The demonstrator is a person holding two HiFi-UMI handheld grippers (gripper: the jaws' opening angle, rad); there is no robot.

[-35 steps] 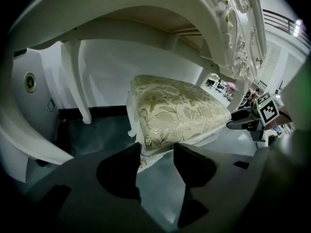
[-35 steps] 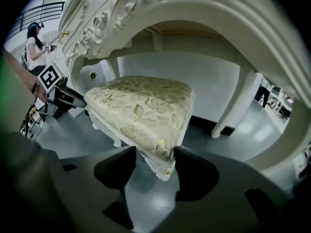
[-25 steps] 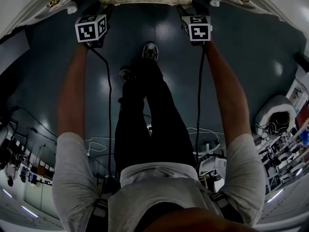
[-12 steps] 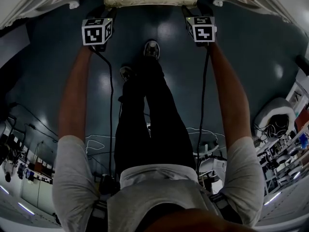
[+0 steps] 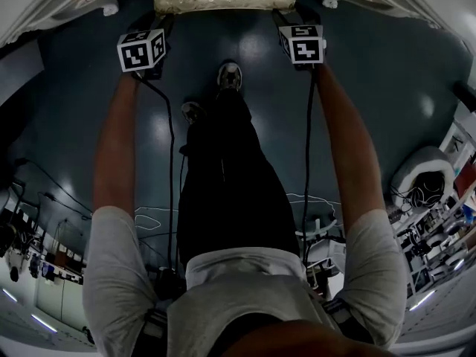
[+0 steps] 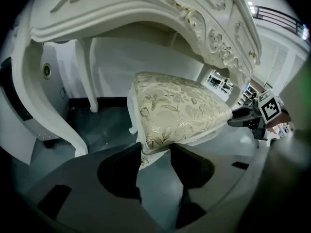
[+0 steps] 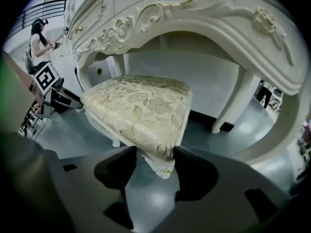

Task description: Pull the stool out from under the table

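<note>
Gold and cream cloth covers the stool (image 6: 180, 110). It sits under the white desk (image 6: 146, 13), between the desk's legs. Only its front edge pokes out from under the desk.

The left gripper (image 6: 155, 152) was wider a second ago and has squeezed in a bit. Now its two jaws pinch the front corner of the stool on that side, with the cloth corner tight between them. The right gripper (image 7: 155, 154) has not changed its squeeze. Its jaws stand wide, but they press on the other front corner, so it is holding on too.

From the head view, the seat looks like it shows a tiny bit more from under the desk than a second ago. That change is very small, and the head may have moved, so I cannot be sure the stool has slid.

I think the grabbing part is now done, because both front corners are held. The big part, the pull away from the desk, is only just starting. Almost all of the stool is still under the desk.

The person's feet (image 5: 232, 76) stand on the dark floor (image 5: 387, 80) in front of the desk, with room behind them to step back. Both arms should pull the same amount. If not, the stool may turn and bump a desk leg, or the cloth corners may slip out.
</note>
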